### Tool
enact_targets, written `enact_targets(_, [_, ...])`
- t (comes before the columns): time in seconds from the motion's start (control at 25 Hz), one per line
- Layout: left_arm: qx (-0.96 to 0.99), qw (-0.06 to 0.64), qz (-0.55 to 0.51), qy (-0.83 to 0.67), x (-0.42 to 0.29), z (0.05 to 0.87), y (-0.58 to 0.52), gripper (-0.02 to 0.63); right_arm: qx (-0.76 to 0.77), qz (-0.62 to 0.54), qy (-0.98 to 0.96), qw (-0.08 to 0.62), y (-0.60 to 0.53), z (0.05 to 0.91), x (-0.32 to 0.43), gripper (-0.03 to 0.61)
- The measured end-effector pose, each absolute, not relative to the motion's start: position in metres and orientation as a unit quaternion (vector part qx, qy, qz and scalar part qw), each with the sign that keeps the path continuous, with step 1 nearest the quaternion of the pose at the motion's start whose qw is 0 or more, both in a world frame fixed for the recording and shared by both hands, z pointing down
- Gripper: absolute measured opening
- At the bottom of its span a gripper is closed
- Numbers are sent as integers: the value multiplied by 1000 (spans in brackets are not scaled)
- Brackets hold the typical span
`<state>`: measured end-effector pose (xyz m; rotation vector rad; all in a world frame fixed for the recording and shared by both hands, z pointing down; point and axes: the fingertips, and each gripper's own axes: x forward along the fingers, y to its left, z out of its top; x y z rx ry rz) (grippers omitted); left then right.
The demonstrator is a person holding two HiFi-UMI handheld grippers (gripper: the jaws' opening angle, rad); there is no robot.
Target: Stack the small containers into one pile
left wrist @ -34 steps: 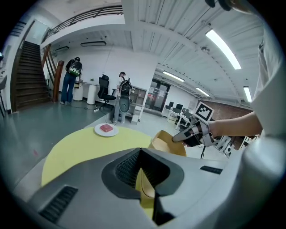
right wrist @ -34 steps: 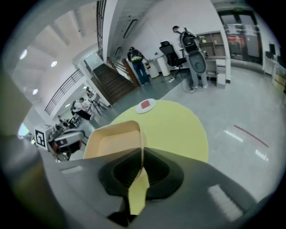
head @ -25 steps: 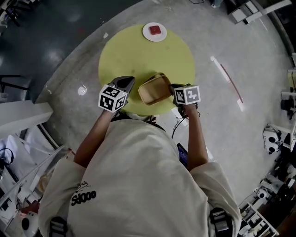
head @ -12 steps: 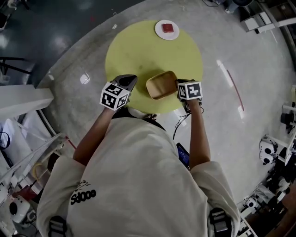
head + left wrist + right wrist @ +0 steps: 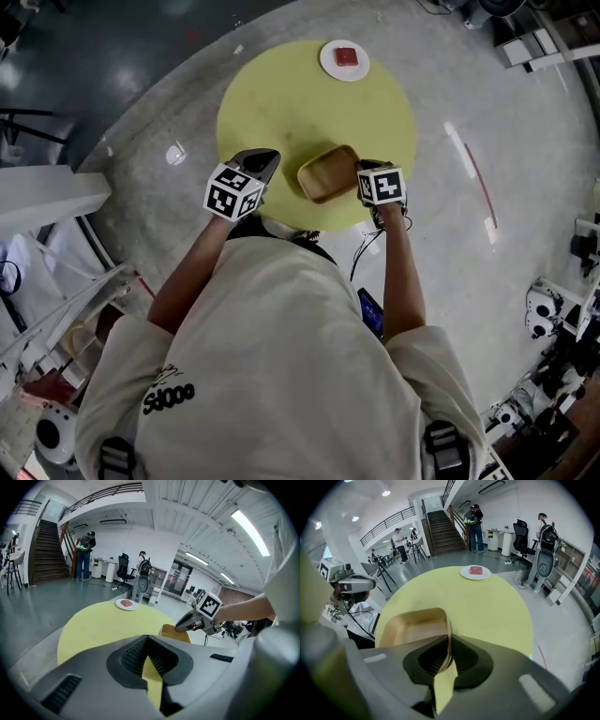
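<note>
At table (image 5: 281, 103) near edge: container (image 5: 326, 174), wall between right gripper (image 5: 449, 641) jaws, just easing apart, apparently pinched; left gripper (image 5: 147, 639) closed, empty.

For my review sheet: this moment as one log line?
right gripper: jaws just opening, tan container wall between | left gripper: shut, empty | container on yellow table

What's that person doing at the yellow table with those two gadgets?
A person holds tongs in each hand. The right tongs pinch the side wall of a shallow tan rectangular container resting on the round yellow table, and have just been opening slightly. The left tongs hover shut and empty beside it. A white plate with something red sits at the far edge.
</note>
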<state>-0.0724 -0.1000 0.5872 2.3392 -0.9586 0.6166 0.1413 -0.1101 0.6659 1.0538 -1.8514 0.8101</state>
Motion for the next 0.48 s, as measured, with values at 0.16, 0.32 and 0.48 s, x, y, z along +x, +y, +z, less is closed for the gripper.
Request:
enact_targets(0.16, [869,266,233,-347,-67,588,-96,6,437,327,-736,400,-112,663,143,71])
enact_targets(0.32, [869,267,236,-344,-67,590,-95,6,467,333,-731,371,-116,658,151,74])
enact_targets(0.48, [866,271,239,-346,-65,593,-95,6,473,340,-725,368,-114,658,158,11])
